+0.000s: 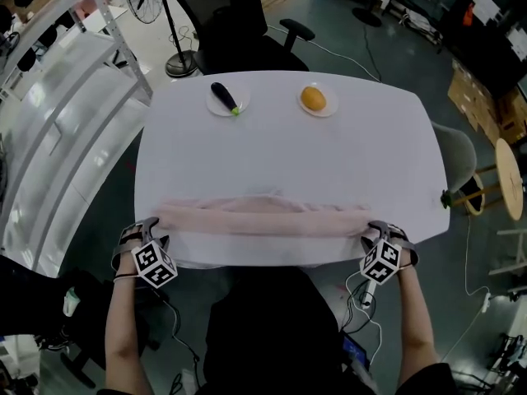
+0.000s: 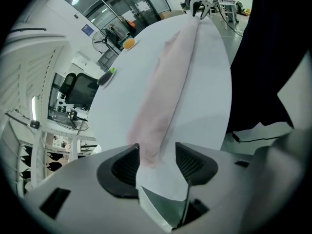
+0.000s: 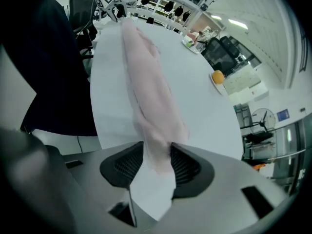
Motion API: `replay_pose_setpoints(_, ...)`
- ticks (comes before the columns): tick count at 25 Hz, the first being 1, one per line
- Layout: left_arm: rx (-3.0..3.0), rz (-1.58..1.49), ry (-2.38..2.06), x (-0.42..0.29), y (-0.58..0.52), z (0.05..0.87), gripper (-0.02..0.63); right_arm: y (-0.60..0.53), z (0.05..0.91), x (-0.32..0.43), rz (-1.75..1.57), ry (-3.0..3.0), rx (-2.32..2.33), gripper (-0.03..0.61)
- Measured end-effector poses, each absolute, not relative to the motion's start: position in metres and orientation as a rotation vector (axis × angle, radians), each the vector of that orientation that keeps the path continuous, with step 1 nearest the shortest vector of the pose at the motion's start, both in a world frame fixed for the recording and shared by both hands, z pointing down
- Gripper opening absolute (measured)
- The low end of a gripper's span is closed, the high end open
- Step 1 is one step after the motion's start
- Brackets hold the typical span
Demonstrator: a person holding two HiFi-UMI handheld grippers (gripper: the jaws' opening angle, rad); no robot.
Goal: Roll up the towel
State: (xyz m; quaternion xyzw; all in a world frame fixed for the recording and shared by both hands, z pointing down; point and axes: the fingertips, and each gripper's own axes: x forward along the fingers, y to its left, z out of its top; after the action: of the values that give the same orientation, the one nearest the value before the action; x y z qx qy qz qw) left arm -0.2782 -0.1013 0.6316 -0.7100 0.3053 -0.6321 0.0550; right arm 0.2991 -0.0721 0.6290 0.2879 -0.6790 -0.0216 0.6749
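Rolling the pink towel (image 1: 263,219), by the look of it well along: lying as a long low roll across the near edge of the white table (image 1: 288,155). Straddling its left end with the left gripper (image 2: 157,161), jaws spread, pads not pressing. Pinching its right end with the right gripper (image 3: 157,161). Next, probably: re-closing on the left end, then turning both ends evenly to keep the roll tight.

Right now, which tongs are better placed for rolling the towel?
Probably right. The right tongs pinch the towel end; the left tongs stand open, the towel loose between them.
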Motion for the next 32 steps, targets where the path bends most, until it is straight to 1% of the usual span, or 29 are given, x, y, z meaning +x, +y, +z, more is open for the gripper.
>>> replay_pose_setpoints(2, -2.113, -1.924, 0.950, -0.281, -0.110, 0.635, 0.238, -0.075, 0.634, 0.302, -0.045, -1.515, 0.661, 0.181)
replay_pose_setpoints(4, -2.071, -1.927, 0.976, -0.284, -0.118, 0.637, 0.181, -0.078, 0.638, 0.303, -0.036, -1.507, 0.674, 0.150)
replay_pose_setpoints(7, -2.040, -1.956, 0.981, -0.287, -0.123, 0.640, 0.133, -0.078, 0.642, 0.302, -0.044, -1.493, 0.655, 0.125)
replay_pose_setpoints(9, -2.030, -1.971, 0.972, -0.286, -0.125, 0.640, 0.076, -0.078, 0.642, 0.304, -0.065, -1.484, 0.647, 0.096)
replay_pose_setpoints(11, -2.015, -1.980, 0.955, -0.286, -0.127, 0.639, 0.064, -0.080, 0.637, 0.307, -0.095, -1.481, 0.656, 0.070)
replay_pose_setpoints(13, -1.992, -1.975, 0.936, -0.285, -0.130, 0.632, 0.058, -0.083, 0.627, 0.308, -0.138, -1.478, 0.671, 0.058)
replay_pose_setpoints(22, -1.959, -1.901, 0.927, -0.287, -0.121, 0.604, 0.055, -0.086, 0.583, 0.308, -0.320, -1.429, 0.734, 0.052)
replay_pose_setpoints(26, -1.973, -1.910, 0.906, -0.290, -0.095, 0.607, 0.055, -0.062, 0.587, 0.304, -0.305, -1.430, 0.737, 0.052)
replay_pose_setpoints(32, -2.008, -1.968, 0.847, -0.297, -0.055, 0.626, 0.055, -0.019, 0.617, 0.299, -0.220, -1.440, 0.692, 0.052)
